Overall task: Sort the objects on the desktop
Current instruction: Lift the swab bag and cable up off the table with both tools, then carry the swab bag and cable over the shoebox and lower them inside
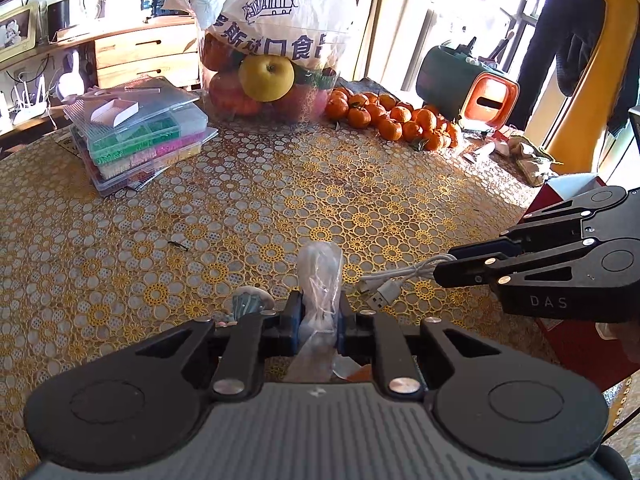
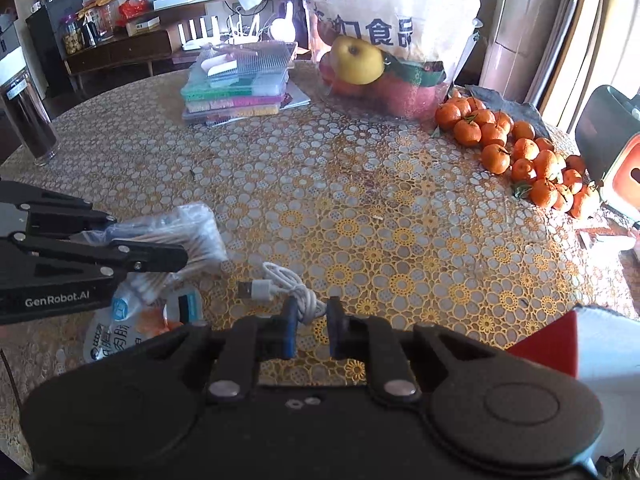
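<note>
Left tool (image 1: pixel 318 322) gripping swab bag (image 1: pixel 320 276), cable (image 1: pixel 394 278) beside

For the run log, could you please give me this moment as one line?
left gripper: shut on cotton swab bag | right gripper: shut on white USB cable | table: both lifted slightly

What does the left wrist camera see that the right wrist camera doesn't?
Only the left wrist view shows the wooden drawers behind the table and the yellow cloth hanging by the window.

Only the right wrist view shows the dark glass at the table's left edge and the printed packet under the cotton swabs.

Both show the yellow apple, the tangerines, the stacked bead boxes, the white USB cable in the right hand-held gripper, and the bag of cotton swabs in the left hand-held gripper.
</note>
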Motion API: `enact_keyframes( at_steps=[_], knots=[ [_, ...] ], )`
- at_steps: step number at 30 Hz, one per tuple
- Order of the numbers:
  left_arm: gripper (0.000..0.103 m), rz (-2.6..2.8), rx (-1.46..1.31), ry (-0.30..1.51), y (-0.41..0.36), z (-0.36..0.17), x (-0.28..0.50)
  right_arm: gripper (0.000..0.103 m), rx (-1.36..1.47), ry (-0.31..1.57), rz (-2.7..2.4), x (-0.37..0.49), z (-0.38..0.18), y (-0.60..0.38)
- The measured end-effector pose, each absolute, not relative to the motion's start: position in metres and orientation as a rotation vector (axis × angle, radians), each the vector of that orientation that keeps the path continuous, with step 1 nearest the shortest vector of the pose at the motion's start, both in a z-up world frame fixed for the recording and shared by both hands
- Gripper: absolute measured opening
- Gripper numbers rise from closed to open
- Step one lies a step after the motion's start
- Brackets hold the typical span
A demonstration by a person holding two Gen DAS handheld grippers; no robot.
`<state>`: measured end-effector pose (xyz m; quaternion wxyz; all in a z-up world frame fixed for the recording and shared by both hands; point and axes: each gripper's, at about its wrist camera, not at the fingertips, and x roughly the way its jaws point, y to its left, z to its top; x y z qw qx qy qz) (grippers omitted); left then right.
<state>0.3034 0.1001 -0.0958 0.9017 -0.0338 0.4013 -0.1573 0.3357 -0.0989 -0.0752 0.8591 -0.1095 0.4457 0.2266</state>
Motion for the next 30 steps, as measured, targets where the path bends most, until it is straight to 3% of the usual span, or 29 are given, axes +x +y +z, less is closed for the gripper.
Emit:
enact_keyframes(
  at_steps=[30],
  knots=[
    [0.015,-0.432,-0.063,0.851,0.033,0.022,0.19,0.012,-0.106,0.767,0.506,0.192,0.044,-0.187]
  ],
)
